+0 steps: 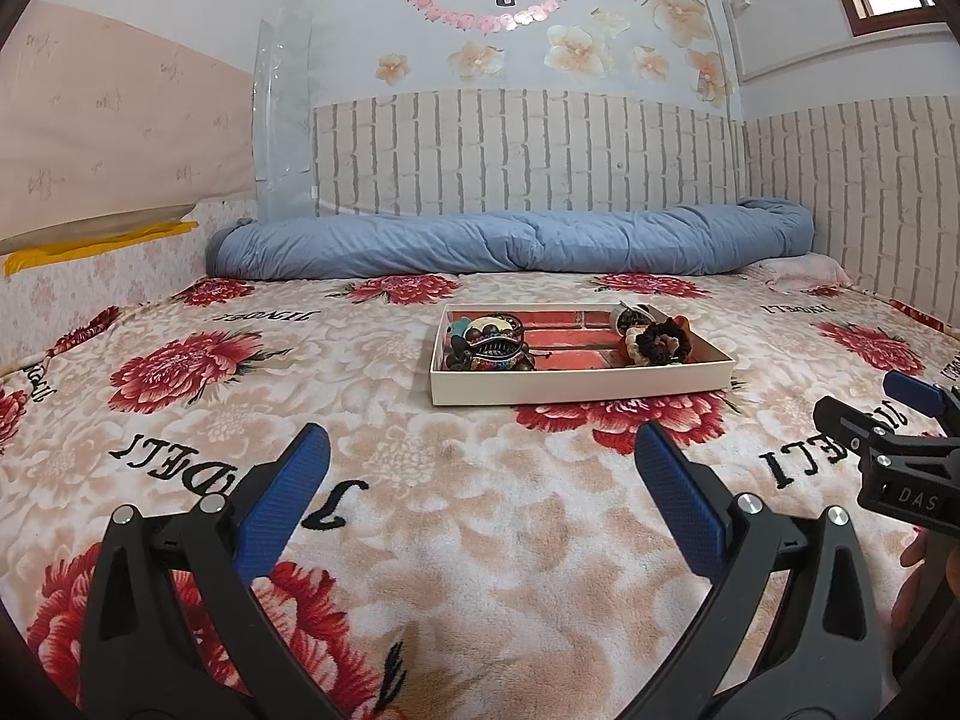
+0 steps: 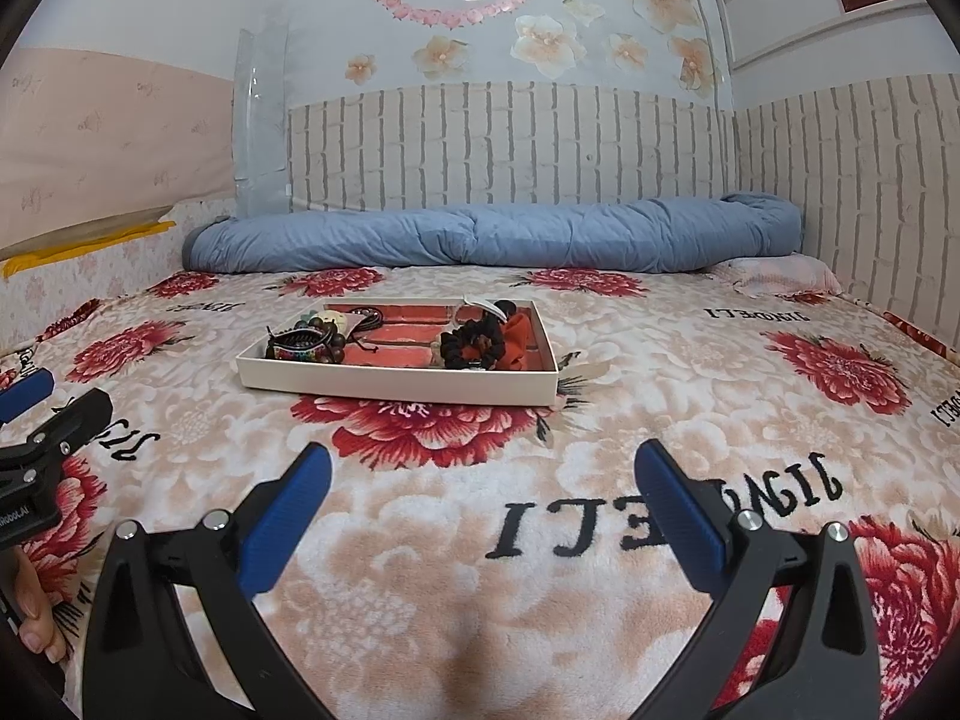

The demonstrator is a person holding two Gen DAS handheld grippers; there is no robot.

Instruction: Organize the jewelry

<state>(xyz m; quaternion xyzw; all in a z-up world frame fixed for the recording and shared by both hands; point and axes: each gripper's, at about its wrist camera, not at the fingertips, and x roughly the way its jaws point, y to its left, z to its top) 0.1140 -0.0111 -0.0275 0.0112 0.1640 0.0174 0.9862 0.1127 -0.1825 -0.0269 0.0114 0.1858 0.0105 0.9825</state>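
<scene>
Hovering both grippers above the floral blanket (image 1: 420, 570), jaws spread wide, nothing held. My left gripper (image 1: 483, 450) points at the shallow cream tray (image 1: 576, 387) sitting ahead on the bed; my right gripper (image 2: 483, 468) sees the same tray slightly left of centre. Inside it: beaded bracelets (image 1: 489, 348) piled at the left end, black scrunchie (image 2: 471, 345) at the right end beside something orange. Rolled blue duvet (image 2: 492, 234) lies along the back wall.

"JINGDELI" on blanket (image 2: 600, 420); "DAS" on right gripper (image 1: 900, 414).
</scene>
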